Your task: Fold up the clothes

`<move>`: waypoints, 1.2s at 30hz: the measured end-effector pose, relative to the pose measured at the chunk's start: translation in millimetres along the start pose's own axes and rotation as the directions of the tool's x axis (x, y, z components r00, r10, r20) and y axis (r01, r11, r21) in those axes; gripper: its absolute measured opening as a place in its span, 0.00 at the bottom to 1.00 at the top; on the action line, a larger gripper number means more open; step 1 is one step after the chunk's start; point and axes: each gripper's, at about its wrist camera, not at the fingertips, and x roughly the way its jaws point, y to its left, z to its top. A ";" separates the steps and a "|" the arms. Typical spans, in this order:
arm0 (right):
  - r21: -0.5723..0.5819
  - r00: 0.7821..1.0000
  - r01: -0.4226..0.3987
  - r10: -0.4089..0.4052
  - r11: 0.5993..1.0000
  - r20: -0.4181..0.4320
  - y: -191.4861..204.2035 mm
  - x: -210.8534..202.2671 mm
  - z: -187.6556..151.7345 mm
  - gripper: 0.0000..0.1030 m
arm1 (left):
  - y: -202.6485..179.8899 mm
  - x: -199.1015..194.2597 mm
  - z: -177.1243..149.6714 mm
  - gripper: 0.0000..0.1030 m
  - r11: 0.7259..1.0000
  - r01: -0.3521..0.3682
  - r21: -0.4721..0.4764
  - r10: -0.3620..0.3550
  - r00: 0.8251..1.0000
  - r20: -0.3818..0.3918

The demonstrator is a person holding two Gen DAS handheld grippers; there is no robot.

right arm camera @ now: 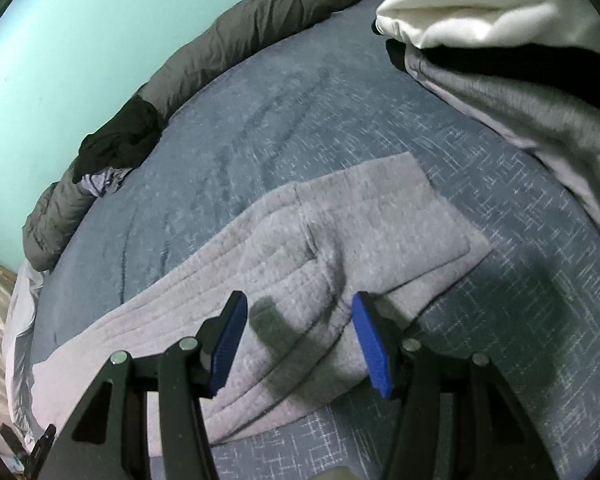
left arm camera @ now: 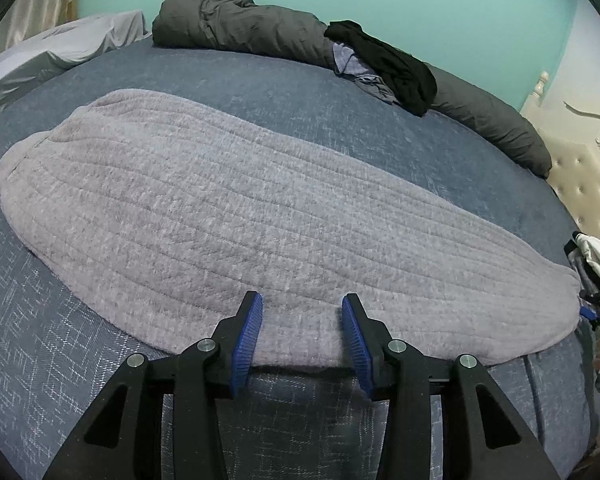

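grey ribbed trousers (left arm camera: 228, 216) lie folded lengthwise and flat on the bed (left arm camera: 340, 120), which has a blue cover with a pale crosshatch pattern. from the left wrist view they stretch across the whole middle of the bed, with the near long edge right at the left tool (left arm camera: 302, 308). its two blue-padded fingers stand wide apart, released, one on each side of that near edge and gripping nothing. from the right wrist view the smoother end of the trousers (right arm camera: 340, 248) lies flat ahead, and the right tool (right arm camera: 300, 308) hovers over the cloth with its fingers spread and empty; their shadow falls on the fabric between them. along the far side of the bed, against the green wall (left arm camera: 420, 0), runs a rolled dark grey quilt (left arm camera: 240, 24), with a black garment (left arm camera: 392, 64) and a bluish checked one (left arm camera: 356, 68) heaped on it. to the right, in the right wrist view, sits a stack of folded clothes (right arm camera: 500, 64), white on top of black and grey. a padded cream headboard (left arm camera: 580, 184) stands at the right of the left wrist view.
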 end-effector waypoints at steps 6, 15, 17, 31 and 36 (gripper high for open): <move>0.020 1.000 0.030 -0.030 0.999 -0.002 -4.3 -0.1 1.0 0.16 | 3.1 1.9 -1.8 0.44 1.000 -0.001 -0.004 0.001 1.000 0.000; -0.104 0.991 0.069 -0.056 0.992 0.122 18.3 -37.1 7.7 0.07 | 4.1 3.7 -0.2 0.44 1.000 0.000 -0.007 0.000 1.000 0.001; -0.126 0.987 0.103 -0.085 0.987 0.138 20.5 -40.7 7.6 0.06 | 5.5 2.8 -0.8 0.44 1.000 -0.002 -0.011 0.002 1.000 0.002; 0.048 0.982 0.162 -0.166 0.986 0.093 -24.1 -27.3 -10.9 0.45 | 18.1 -7.6 -1.9 0.44 0.999 -0.013 -0.040 0.014 1.000 0.023; 0.168 0.998 0.038 -0.047 0.985 0.052 -42.1 -16.6 -12.3 0.61 | 29.6 -19.0 -0.2 0.44 0.996 -0.051 -0.068 0.055 0.996 0.067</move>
